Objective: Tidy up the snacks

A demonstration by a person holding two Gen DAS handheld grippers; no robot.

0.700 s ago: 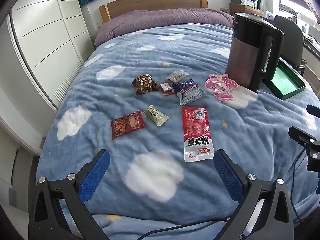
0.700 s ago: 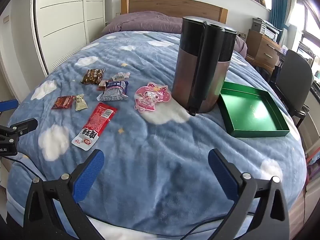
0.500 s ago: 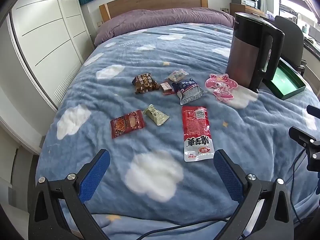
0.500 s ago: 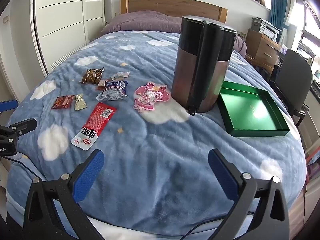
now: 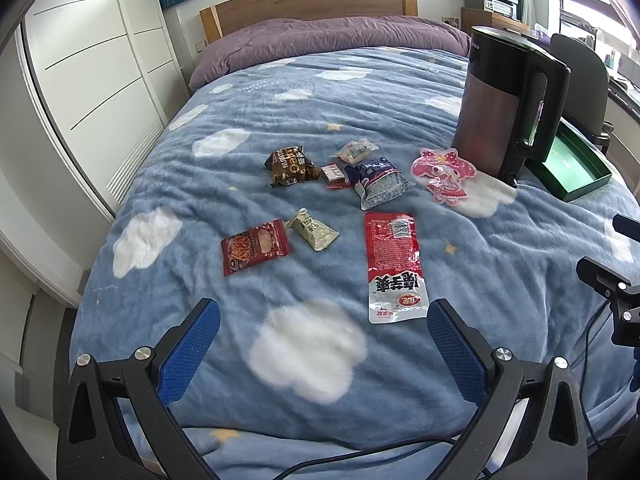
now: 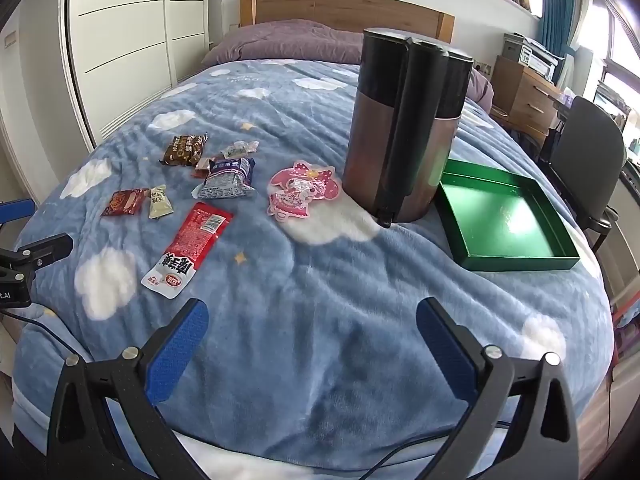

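- the snack packets are lying scattered on the blue cloud blanket (image 5: 400,92): long red pouch (image 5: 394,264) nearest, red sachet (image 5: 254,245), beige sachet (image 5: 313,229), brown packet (image 5: 290,165) and blue-white packet (image 5: 378,182) beyond.
- the green tray (image 6: 506,220) is sitting empty beside the kettle (image 6: 404,120).
- left claw (image 5: 320,340) and right claw (image 6: 312,336) are hovering wide open, gripping nothing.
- nothing is differing from the earlier frames; sorting looks not yet begun.

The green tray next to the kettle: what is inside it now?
The green tray holds nothing visible in the right wrist view; only its shiny floor shows. The kettle covers the tray's near-left corner, so that corner cannot be checked.
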